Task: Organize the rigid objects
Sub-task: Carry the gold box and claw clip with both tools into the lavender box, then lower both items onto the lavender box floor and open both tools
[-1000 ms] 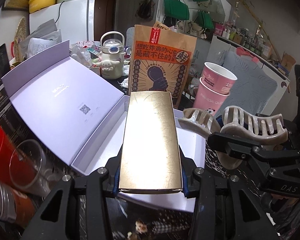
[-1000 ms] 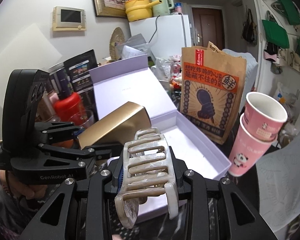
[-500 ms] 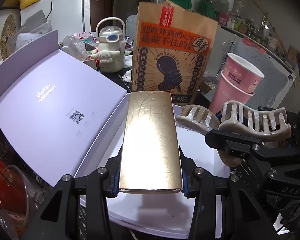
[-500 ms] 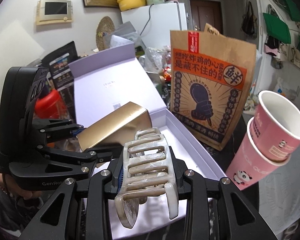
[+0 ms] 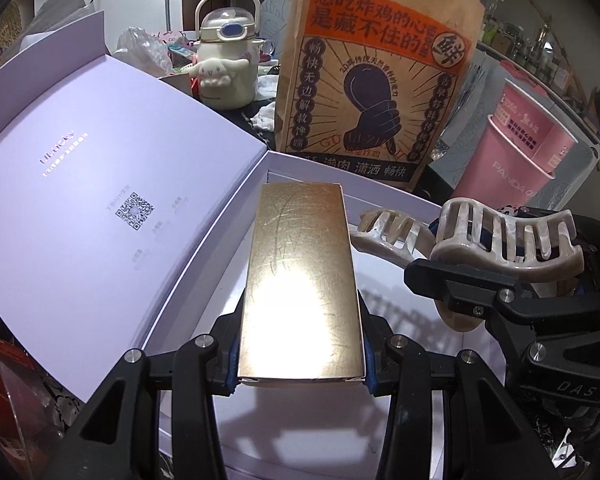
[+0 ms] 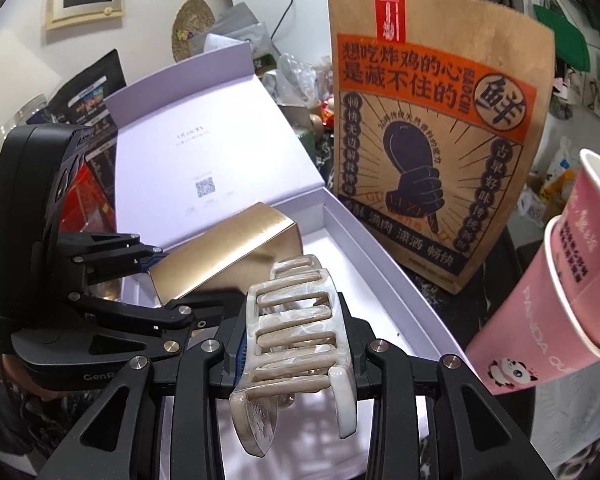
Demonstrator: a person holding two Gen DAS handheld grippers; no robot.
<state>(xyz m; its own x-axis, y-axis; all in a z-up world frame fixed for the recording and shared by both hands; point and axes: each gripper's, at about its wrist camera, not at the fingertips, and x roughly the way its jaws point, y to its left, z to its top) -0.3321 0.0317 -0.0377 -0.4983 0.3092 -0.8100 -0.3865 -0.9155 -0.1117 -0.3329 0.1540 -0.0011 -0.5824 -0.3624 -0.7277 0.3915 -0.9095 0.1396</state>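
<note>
While lilac box [image 5: 396,200] sits lid-open on cluttered table, white tray bare; gold carton [image 5: 300,288] and hair claw [image 6: 296,344] hang above it. Left gripper [image 5: 300,376] clamped on carton; right gripper [image 6: 296,356] clamped on claw. Count: one box, one carton, one claw, one paper bag [image 6: 432,152], two nested pink cups [image 6: 548,312].

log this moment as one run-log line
left claw: shut on gold box | right claw: shut on hair clip | both over open lilac box
</note>
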